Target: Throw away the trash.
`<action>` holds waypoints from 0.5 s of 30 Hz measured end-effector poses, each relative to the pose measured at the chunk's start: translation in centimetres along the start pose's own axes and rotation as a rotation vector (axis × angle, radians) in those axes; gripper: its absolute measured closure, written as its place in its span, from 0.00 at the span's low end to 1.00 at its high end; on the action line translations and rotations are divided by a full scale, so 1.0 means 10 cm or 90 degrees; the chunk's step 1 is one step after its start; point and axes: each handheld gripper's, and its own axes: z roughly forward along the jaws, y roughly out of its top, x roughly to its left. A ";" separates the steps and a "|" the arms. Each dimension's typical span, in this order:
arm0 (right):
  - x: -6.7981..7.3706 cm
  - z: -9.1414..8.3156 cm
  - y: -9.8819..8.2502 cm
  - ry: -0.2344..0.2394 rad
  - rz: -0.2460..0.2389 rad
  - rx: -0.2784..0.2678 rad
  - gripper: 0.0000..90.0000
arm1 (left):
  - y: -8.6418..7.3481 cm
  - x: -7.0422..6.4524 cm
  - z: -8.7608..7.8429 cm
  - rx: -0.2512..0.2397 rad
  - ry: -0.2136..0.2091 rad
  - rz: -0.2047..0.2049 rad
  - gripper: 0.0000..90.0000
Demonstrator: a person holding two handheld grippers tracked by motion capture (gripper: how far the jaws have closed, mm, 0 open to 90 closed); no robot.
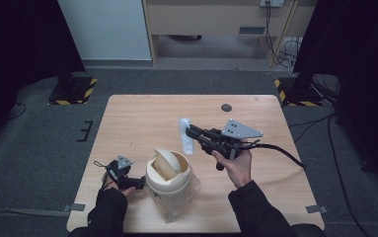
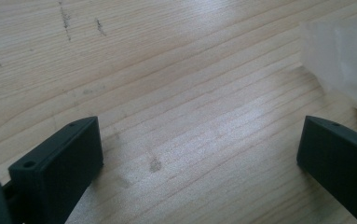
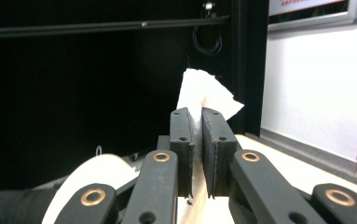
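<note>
Wooden table point(image 1: 142, 118), my right gripper point(image 1: 191, 132) clamps a tissue point(image 1: 185, 136) above the bin point(image 1: 169, 180). It's floppy and weightless, so I pinch its edge. Left gripper point(image 2: 199, 154) sits open, empty.

Bin point(image 1: 169, 180) on table point(image 1: 142, 116); tissue point(image 1: 185, 136) above, behind it

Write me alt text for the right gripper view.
The right tongs are shut on a white tissue, which sticks up past their tips against a dark background. A cream bin lid curves at lower left, and a white wall stands at right.
</note>
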 end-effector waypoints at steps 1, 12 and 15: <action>0.02 0.02 -0.04 0.000 -0.002 0.006 0.93 | 0.00 0.00 0.00 0.000 0.000 0.000 0.00; 0.16 0.12 -0.31 0.003 -0.014 0.041 0.93 | 0.00 0.00 0.00 0.000 0.000 0.000 0.00; 0.18 0.13 -0.36 0.000 -0.017 0.050 0.93 | 0.00 0.00 0.00 0.000 0.000 0.000 0.00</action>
